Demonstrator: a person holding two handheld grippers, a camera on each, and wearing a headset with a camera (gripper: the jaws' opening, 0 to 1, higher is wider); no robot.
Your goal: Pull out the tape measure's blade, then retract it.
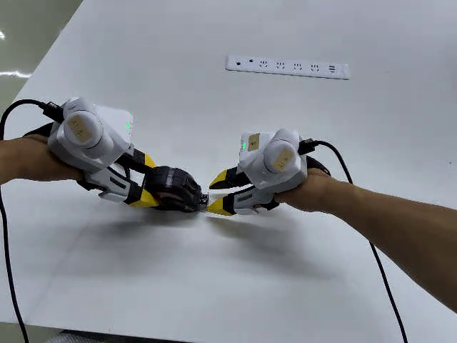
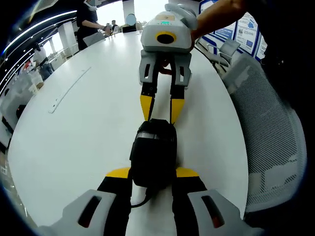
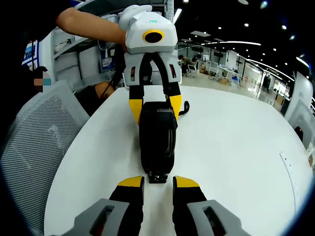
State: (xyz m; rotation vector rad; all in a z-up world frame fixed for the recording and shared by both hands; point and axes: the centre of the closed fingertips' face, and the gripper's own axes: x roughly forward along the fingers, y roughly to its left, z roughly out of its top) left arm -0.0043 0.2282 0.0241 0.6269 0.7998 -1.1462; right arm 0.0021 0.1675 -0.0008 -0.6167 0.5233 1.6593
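The tape measure (image 1: 173,189) sits on the table (image 1: 285,286), its case pinched by my left gripper (image 2: 152,172). My right gripper (image 3: 158,183) has its jaws spread around the blade tab (image 3: 157,177). I should close squarely on the tab and pull straight away from the case.

A wide white table (image 1: 300,286) spreads across the head view. A white power strip (image 1: 288,67) lies flat on it at the far side, right of centre. Past the table's far left corner is a glossy greenish floor (image 1: 28,36). In the left gripper view a grey mesh chair (image 2: 268,132) stands just beside the table's edge, and a person (image 2: 91,22) in dark clothes stands near its far end. In the right gripper view, ceiling lights (image 3: 246,43) run over an open office.
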